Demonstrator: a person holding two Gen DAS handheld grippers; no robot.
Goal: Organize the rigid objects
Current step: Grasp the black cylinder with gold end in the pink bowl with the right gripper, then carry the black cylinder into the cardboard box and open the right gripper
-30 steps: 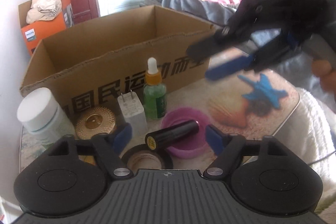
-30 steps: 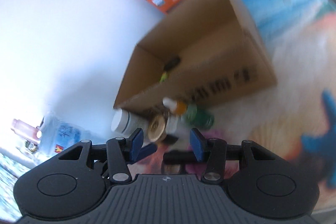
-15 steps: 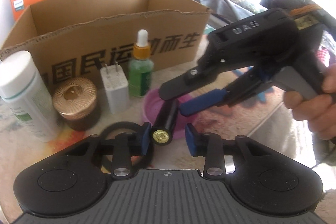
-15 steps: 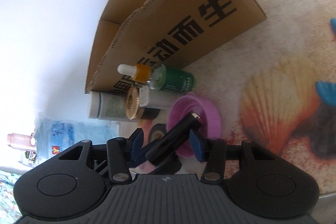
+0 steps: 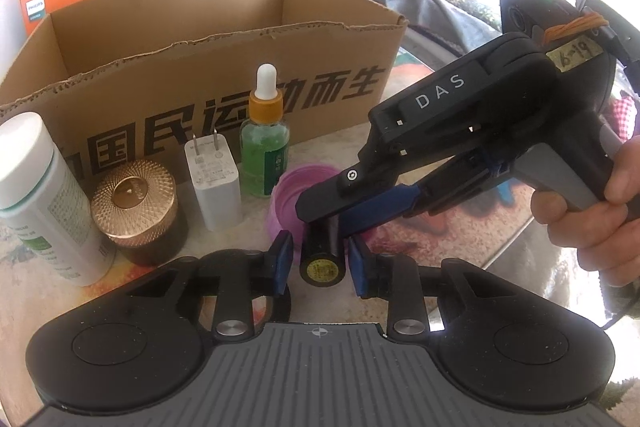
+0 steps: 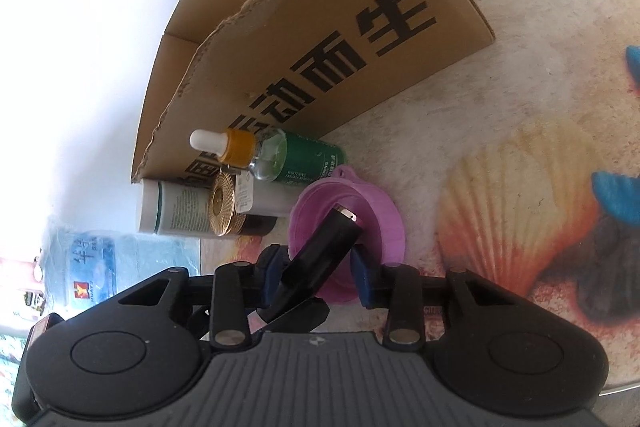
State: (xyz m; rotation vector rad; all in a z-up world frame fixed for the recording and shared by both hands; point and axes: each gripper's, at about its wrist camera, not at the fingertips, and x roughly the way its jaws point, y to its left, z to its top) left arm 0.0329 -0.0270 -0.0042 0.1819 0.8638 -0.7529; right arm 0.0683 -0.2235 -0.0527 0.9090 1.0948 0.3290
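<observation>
In front of the cardboard box (image 5: 224,39), a black tube (image 5: 322,259) is propped with its far end on a pink dish (image 6: 372,211). The left gripper (image 5: 320,263) has just been closing; its pads flank the tube's labelled end, a slight gap seen on the left side, so contact cannot be told. The right gripper (image 6: 316,273) has also been closing and looks clamped on the tube's middle. One firm hold should be settled before lifting, squared across the tube, and the dropper bottle (image 5: 265,143) and charger (image 5: 212,175) kept clear of.
</observation>
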